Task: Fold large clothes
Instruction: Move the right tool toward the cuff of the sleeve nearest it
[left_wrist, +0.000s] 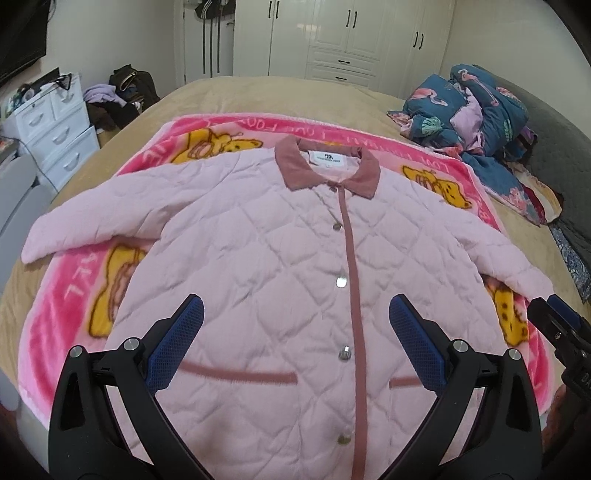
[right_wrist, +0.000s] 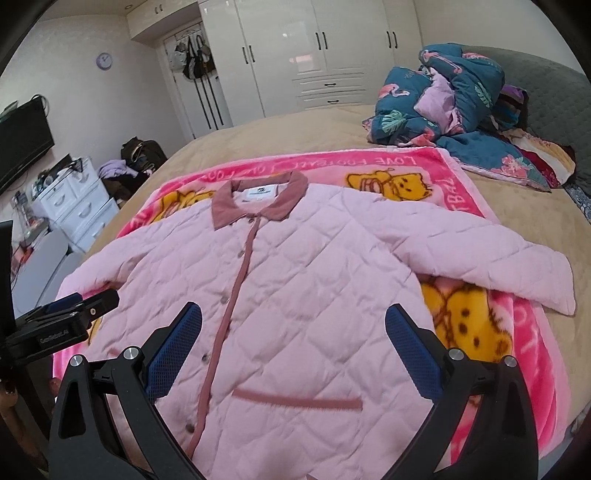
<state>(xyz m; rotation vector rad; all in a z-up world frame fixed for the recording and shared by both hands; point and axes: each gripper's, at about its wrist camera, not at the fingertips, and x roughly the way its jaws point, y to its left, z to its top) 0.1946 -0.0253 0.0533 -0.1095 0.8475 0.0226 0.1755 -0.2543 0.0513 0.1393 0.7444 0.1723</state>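
A pale pink quilted jacket (left_wrist: 280, 258) with a dusty-rose collar, placket and pocket trims lies flat, face up and buttoned, sleeves spread, on a pink cartoon blanket (left_wrist: 74, 295). It also shows in the right wrist view (right_wrist: 295, 288). My left gripper (left_wrist: 295, 314) is open and empty, held above the jacket's lower front. My right gripper (right_wrist: 293, 321) is open and empty, above the jacket's lower right half. Each gripper shows at the edge of the other's view: the right one (left_wrist: 554, 314) and the left one (right_wrist: 81, 306).
The blanket (right_wrist: 517, 332) lies on a tan bed (left_wrist: 258, 96). A crumpled blue flamingo quilt (left_wrist: 476, 114) is piled at the far right. White drawers (left_wrist: 55, 136) and a clothes pile stand left of the bed. White wardrobes (left_wrist: 343, 37) line the back wall.
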